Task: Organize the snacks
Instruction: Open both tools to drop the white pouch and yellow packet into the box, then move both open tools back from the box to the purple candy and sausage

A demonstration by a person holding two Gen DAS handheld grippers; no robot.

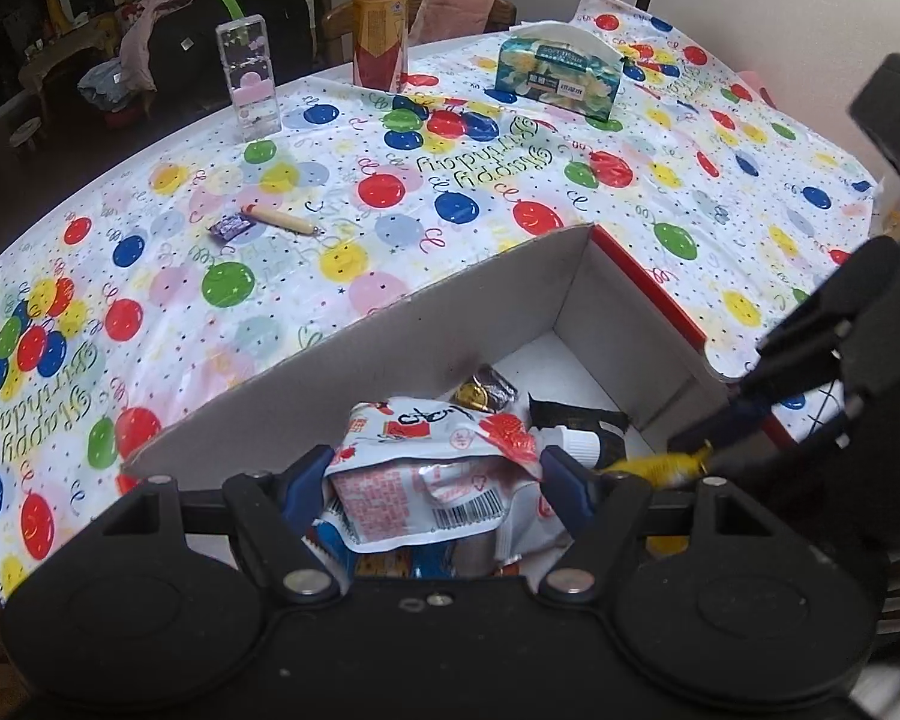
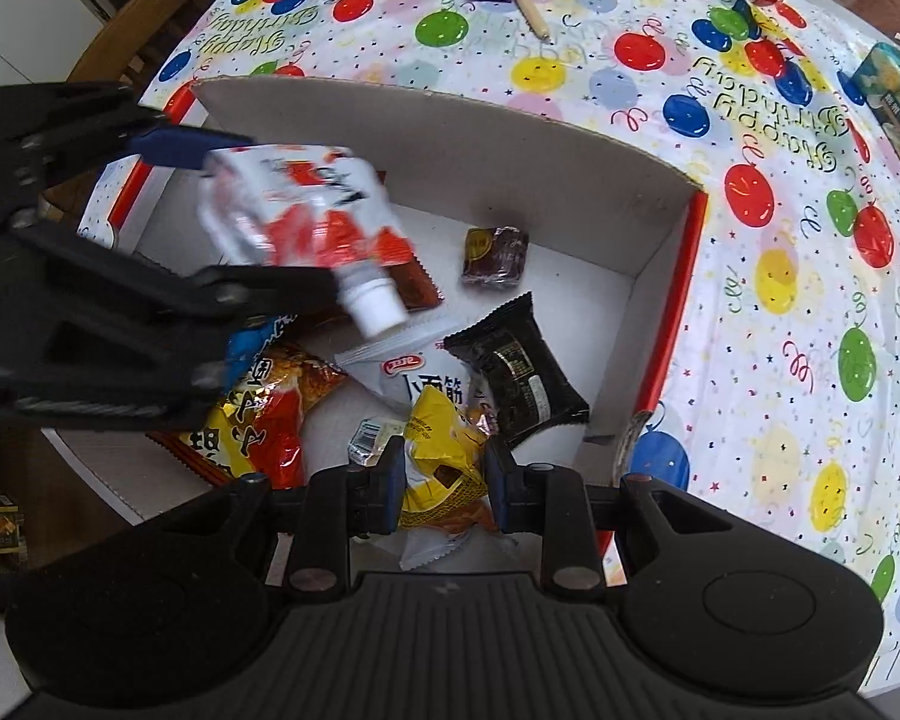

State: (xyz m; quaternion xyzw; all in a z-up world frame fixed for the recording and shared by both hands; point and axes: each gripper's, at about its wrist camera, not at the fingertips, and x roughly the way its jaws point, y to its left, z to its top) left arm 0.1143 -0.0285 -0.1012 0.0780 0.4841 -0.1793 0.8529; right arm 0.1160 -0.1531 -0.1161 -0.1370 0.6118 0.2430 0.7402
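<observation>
Over box (image 2: 570, 150) — left gripper (image 1: 432, 474) fingers clamp spouted pouch (image 1: 426, 468); right gripper (image 2: 444, 480) pinches yellow packet (image 2: 444, 462).

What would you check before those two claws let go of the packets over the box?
1. Left gripper shut on the white pouch: ok.
2. Right gripper shut on the yellow packet: ok.
3. Pouch above the box, not outside it: ok.
4. Bare floor in the box for landing: ok, at the far end.
5. Grippers clear of each other: ok, apart.
6. All snacks gathered: not ok; purple candy and stick lie on the tablecloth.
</observation>
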